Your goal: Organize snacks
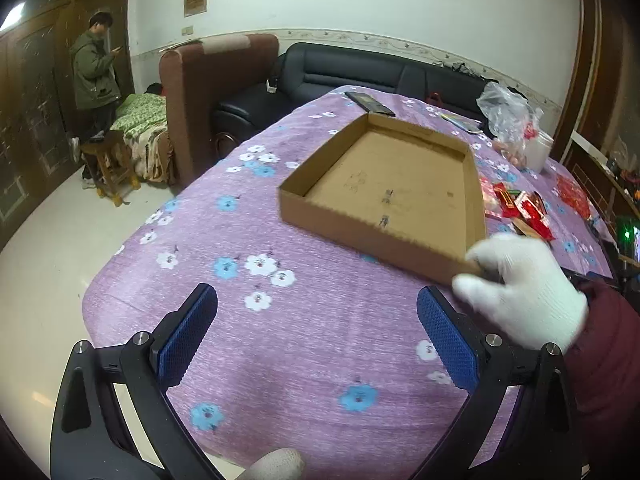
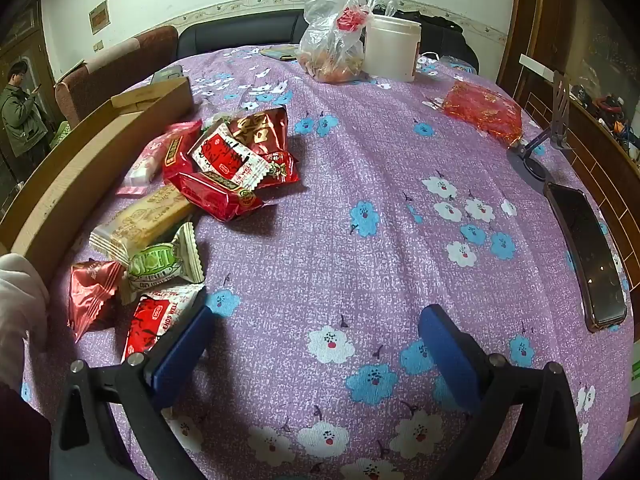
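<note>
the snacks point(image 2: 208, 176) lie in a loose pile on the table point(image 2: 360, 240), toward its left side in the right wrist view, just beside the long outer wall of the box point(image 1: 384, 184): red packets on top, a pink one against the cardboard, a tan bar point(image 2: 144, 220) and a green-and-white sweet point(image 2: 164, 264) nearer the camera, then a small red pouch point(image 2: 90, 292) and a red-and-white packet point(image 2: 154, 316) closest of all. the box is a shallow cardboard tray, open-topped and with nothing in it, lying on the purple flowered cloth near the table's middle. a white-gloved hand point(image 1: 524, 288) grips the box's near corner. the left gripper point(image 1: 316, 336) hangs above bare cloth at the near edge, jaws spread wide and holding nothing. the right gripper point(image 2: 316, 348) likewise has its jaws wide apart over the cloth, its left finger just beside the red-and-white packet. a phone point(image 2: 588, 256) lies along the right edge, a clear bag point(image 2: 340, 36) and a white tub point(image 2: 390, 48) stand at the far edge, touching, and a red pouch point(image 2: 484, 112) sits toward the far right corner.
</note>
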{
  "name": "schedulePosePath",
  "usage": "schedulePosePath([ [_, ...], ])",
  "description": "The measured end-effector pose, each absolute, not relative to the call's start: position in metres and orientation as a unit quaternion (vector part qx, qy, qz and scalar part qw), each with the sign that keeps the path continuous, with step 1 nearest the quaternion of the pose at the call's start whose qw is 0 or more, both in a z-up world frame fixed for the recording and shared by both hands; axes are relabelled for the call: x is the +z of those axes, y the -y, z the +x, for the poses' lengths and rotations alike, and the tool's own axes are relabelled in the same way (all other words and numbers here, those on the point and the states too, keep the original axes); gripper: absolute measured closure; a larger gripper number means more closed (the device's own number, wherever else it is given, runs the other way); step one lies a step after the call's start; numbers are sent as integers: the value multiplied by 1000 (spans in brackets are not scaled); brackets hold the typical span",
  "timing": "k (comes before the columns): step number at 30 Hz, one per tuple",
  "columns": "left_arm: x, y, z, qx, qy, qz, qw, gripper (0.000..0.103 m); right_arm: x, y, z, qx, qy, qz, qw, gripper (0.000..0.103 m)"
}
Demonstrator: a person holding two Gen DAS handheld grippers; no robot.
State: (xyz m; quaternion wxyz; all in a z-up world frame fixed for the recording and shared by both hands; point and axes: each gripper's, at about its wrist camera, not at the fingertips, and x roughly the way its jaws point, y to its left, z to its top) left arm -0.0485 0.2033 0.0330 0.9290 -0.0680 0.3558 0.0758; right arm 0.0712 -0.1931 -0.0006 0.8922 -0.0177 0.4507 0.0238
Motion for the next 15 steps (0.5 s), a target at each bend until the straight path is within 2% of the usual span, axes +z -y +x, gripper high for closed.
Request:
schedulePosePath([
  [15,43,-173,-44,48,-351,-54,934,2,-1,193,71,24,-451,-18,892,0],
])
